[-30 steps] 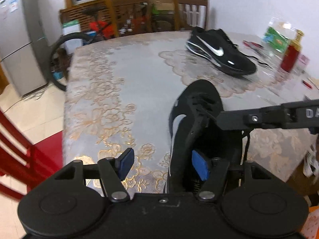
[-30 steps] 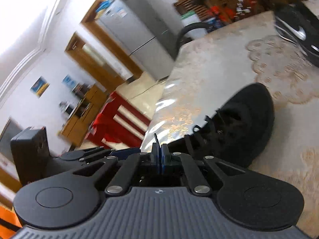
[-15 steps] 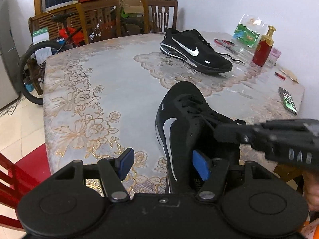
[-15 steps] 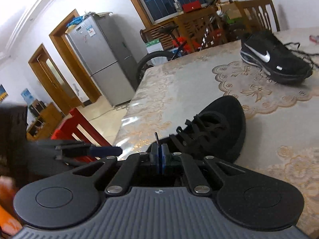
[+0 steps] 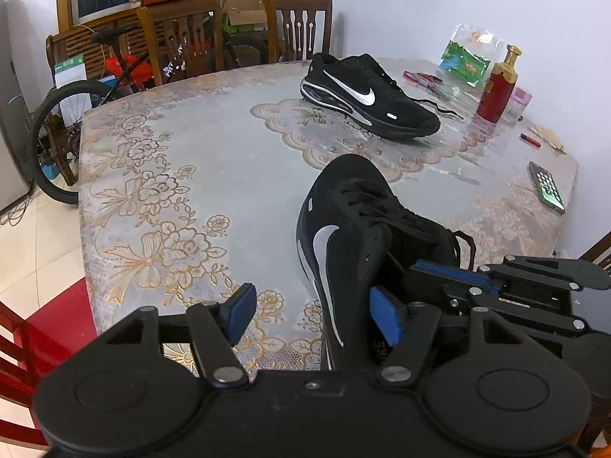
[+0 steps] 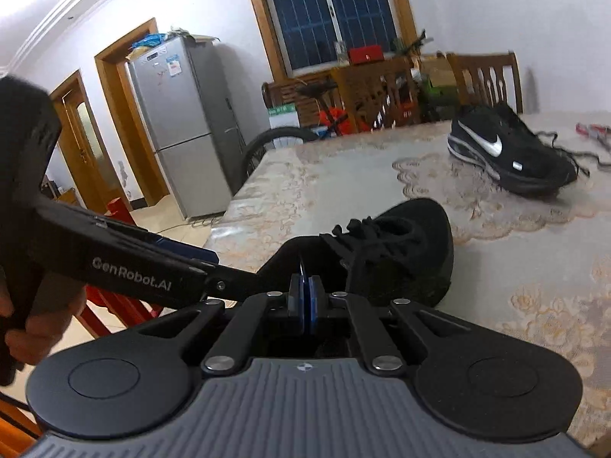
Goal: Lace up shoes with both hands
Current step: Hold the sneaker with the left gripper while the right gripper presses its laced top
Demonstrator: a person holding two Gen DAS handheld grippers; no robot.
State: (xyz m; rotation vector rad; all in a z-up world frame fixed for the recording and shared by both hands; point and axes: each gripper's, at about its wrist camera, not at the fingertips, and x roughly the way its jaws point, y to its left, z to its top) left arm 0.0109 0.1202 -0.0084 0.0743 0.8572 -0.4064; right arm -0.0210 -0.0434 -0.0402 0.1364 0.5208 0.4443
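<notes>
Black mesh trainer (image 5: 343, 236) sat between the spread left gripper (image 5: 317, 313) pads, apparently ungripped. Right gripper (image 6: 304, 297) pinched a thin black lace end (image 6: 301, 267). Unbraced, the trainer could slide when the lace was pulled.

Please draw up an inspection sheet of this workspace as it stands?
Surface: table with floral cover.
Job's things: near shoe at front edge, laces loose; far shoe further back.
Clutter: bottle, scissors, packet, phone, lighter.
Grippers: left gripper open, one pad inside near shoe; right gripper shut on lace end.
Cables: nothing seen on table.
Surroundings: chairs, bicycle, fridge.
</notes>
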